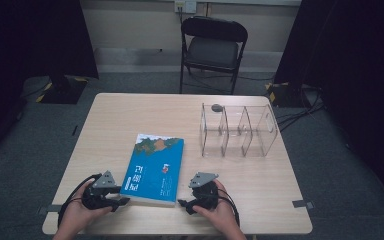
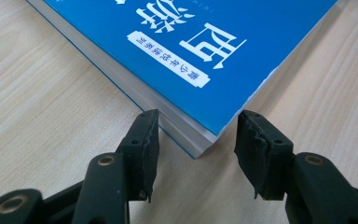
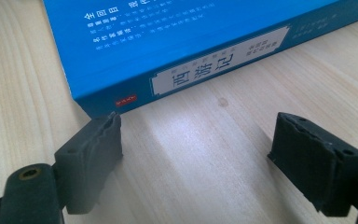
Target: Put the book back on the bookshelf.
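Flat on the pale wooden surface (image 1: 260,175), cover up, toward the near edge and between the two hands: a thick blue book (image 1: 154,167) with white lettering and a picture strip along its far end. Well apart from it, farther back and to the right: a clear plastic rack (image 1: 238,131) with several upright compartments. Beyond the surface, on the floor: a black folding chair (image 1: 212,47).

At the book's near left corner: the left tongs (image 1: 122,201), held in the left hand (image 1: 77,212) and pointing toward the book. In the left gripper view, closed in on that corner (image 2: 196,140), one black pad against the white page edge and the other against the edge of the cover, with the corner caught between them; book still lying down on the wood.

At the book's near right corner: the right tongs (image 1: 185,204), held in the right hand (image 1: 220,212) and pointing in toward the spine. In the right gripper view, spread wide (image 3: 196,144), gripping nothing, bare wood between the pads. One pad tip just at the lower corner of the blue spine with its white title label; cannot tell whether touching. Other pad well clear of the book, low over the wood.
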